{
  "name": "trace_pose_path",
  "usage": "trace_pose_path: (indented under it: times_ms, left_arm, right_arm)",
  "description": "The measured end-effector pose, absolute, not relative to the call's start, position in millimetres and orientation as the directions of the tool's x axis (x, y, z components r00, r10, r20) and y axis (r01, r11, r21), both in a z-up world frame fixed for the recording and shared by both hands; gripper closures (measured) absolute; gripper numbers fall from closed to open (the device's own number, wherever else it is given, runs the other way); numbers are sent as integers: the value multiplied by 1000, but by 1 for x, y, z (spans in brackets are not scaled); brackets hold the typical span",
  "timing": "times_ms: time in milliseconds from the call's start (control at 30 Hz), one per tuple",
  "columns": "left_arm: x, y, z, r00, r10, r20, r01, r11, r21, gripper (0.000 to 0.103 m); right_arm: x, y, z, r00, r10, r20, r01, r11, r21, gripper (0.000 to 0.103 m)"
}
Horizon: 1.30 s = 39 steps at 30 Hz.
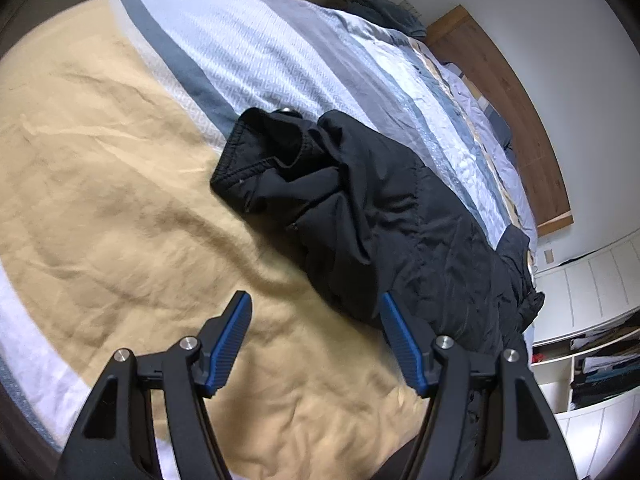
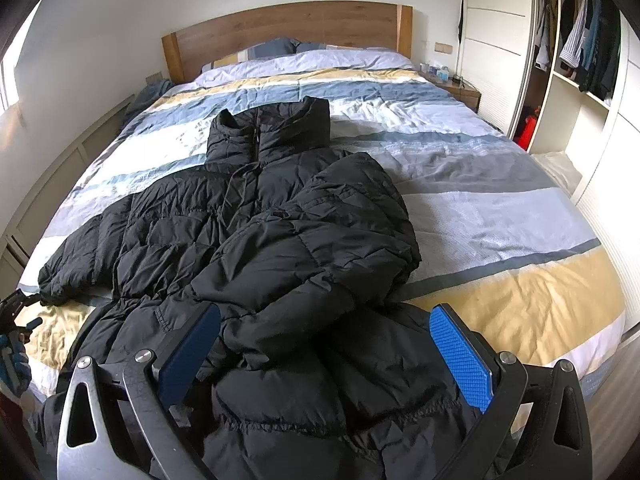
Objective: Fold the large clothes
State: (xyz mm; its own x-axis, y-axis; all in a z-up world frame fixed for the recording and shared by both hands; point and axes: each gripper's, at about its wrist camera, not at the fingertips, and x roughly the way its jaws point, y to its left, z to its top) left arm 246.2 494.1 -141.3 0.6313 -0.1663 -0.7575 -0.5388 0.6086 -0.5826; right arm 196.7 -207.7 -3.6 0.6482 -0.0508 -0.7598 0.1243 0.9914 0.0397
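A black puffer jacket [image 2: 256, 232] lies on the striped bedspread, collar toward the headboard. Its right sleeve is folded over the body and its left sleeve stretches out to the left. My right gripper [image 2: 326, 320] is open, its blue pads straddling the folded sleeve near the hem without closing on it. In the left wrist view the left sleeve and its cuff [image 1: 256, 160] lie on the tan stripe. My left gripper [image 1: 316, 304] is open and empty, just short of the sleeve. The left gripper also shows in the right wrist view [image 2: 20, 316] at the far left edge.
The bed [image 2: 520, 288] has a wooden headboard [image 2: 288, 28] and pillows [image 2: 304, 58] at the far end. A nightstand [image 2: 460, 88] and an open wardrobe [image 2: 576, 48] with hanging clothes stand on the right. A wall and low panelling run along the left.
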Motion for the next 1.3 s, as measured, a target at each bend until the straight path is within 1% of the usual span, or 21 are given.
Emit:
trace_pose_path:
  times_ms: [133, 400, 433, 600, 700, 767, 800, 967, 1067, 1167, 1300]
  left_arm:
    - [256, 499, -150, 648, -195, -737, -539, 566, -624, 38]
    - [276, 509, -168, 657, -218, -722, -561, 498, -661, 38]
    - [278, 511, -169, 660, -219, -718, -563, 489, -666, 40]
    - [288, 523, -171, 682, -218, -698, -562, 455, -691, 41]
    - [294, 528, -171, 692, -226, -686, -560, 433, -707, 50]
    - [298, 529, -172, 690, -232, -686, -563, 423, -709, 62]
    - [298, 529, -174, 690, -238, -684, -565, 415, -714, 64]
    - [298, 525, -172, 703, -251, -665, -549, 404, -732, 82]
    - [299, 521, -166, 702, -245, -669, -539, 431, -723, 89]
    - [300, 519, -158, 705, -238, -668, -530, 448, -720, 92]
    - [303, 516, -144, 707, -225, -670, -516, 485, -707, 92]
  right_arm:
    - [204, -209, -11, 633, -58, -772, 132, 991, 34, 0]
    - [211, -218, -23, 610, -71, -789, 151, 988, 28, 0]
    - [212, -220, -24, 608, -74, -790, 156, 987, 28, 0]
    - [213, -229, -29, 599, -81, -796, 172, 985, 29, 0]
    - [213, -233, -32, 595, -81, -800, 179, 983, 33, 0]
    - [212, -235, -34, 593, -82, -801, 182, 983, 33, 0]
    - [212, -236, -34, 593, -83, -801, 182, 983, 33, 0]
    - [210, -239, -35, 595, -82, -799, 184, 982, 36, 0]
    - [208, -242, -34, 597, -83, -798, 188, 982, 38, 0]
    - [206, -245, -32, 602, -83, -794, 191, 981, 42, 0]
    - [202, -247, -29, 609, -81, -789, 191, 980, 47, 0]
